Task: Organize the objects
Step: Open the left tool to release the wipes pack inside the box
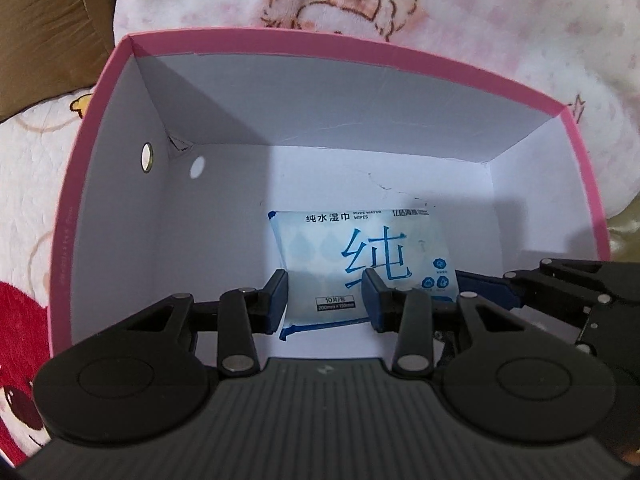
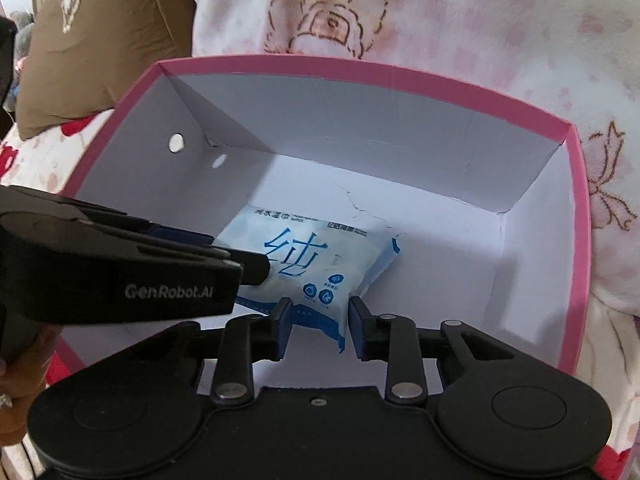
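A blue-and-white pack of wet wipes (image 1: 360, 252) (image 2: 304, 256) lies low inside a pink box with white inner walls (image 1: 360, 112) (image 2: 360, 128), near its floor. My left gripper (image 1: 326, 300) is shut on the pack's left part, with the pack squeezed between its blue pads. In the right wrist view the left gripper (image 2: 260, 266) reaches in from the left onto the pack. My right gripper (image 2: 320, 320) is shut on the pack's near right corner, and its fingers (image 1: 480, 286) show at the right edge of the left wrist view.
The box stands on soft bedding. A pink-and-white flowered blanket (image 1: 440, 8) (image 2: 440, 12) lies behind it and a brown cushion (image 1: 48, 32) (image 2: 100, 40) at the back left. The box floor to the right of the pack is bare. A hand (image 2: 16, 380) holds the left gripper.
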Motion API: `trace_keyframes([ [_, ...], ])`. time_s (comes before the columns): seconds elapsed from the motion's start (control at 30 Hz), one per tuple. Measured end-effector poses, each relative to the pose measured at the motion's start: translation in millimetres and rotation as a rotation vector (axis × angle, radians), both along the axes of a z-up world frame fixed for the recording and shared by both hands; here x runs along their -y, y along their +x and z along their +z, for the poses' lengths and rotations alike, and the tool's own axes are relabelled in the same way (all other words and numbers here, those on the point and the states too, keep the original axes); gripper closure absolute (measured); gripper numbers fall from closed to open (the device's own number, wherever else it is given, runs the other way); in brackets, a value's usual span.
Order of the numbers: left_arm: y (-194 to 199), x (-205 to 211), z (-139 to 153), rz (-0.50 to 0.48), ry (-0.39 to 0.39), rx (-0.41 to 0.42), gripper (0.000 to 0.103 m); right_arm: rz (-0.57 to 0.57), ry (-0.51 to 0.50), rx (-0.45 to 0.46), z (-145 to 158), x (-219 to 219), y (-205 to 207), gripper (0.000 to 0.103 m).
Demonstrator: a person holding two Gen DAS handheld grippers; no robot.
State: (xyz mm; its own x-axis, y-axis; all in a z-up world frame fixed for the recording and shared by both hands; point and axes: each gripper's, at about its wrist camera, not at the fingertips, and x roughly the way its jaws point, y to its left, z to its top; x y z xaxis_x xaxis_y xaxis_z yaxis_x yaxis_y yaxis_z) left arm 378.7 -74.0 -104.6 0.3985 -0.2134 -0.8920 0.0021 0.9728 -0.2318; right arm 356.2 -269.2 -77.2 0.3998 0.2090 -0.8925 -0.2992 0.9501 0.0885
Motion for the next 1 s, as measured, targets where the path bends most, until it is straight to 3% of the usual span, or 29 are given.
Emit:
trace_keyframes([
  [0.07,2.4,1.9,-3.4,0.000,0.009,-0.009,0.066,-0.012,-0.019,-0.007,-2.5,-0.7,3.5,0.077],
  [0.37,9.3,4.9,-3.2,0.036,0.010,-0.013,0.066,-0.053,-0.024,-0.014,-5.6,-0.4,7.6,0.077],
  [0.5,7.9,3.0,2.3,0.046,0.003,-0.027,0.050,-0.068,-0.048,0.010,-4.2,1.7,7.6,0.075],
  [0.67,-5.7,-0.6,22.4,0.000,0.035,0.005,0.046,-0.046,0.009,0.028,14.1,12.8,-11.1,0.067],
  [1.0,-56.2,-12.4,82.2,-0.079,0.020,0.086,0.046,-0.021,0.075,0.092,64.7,18.9,-64.2,0.061],
])
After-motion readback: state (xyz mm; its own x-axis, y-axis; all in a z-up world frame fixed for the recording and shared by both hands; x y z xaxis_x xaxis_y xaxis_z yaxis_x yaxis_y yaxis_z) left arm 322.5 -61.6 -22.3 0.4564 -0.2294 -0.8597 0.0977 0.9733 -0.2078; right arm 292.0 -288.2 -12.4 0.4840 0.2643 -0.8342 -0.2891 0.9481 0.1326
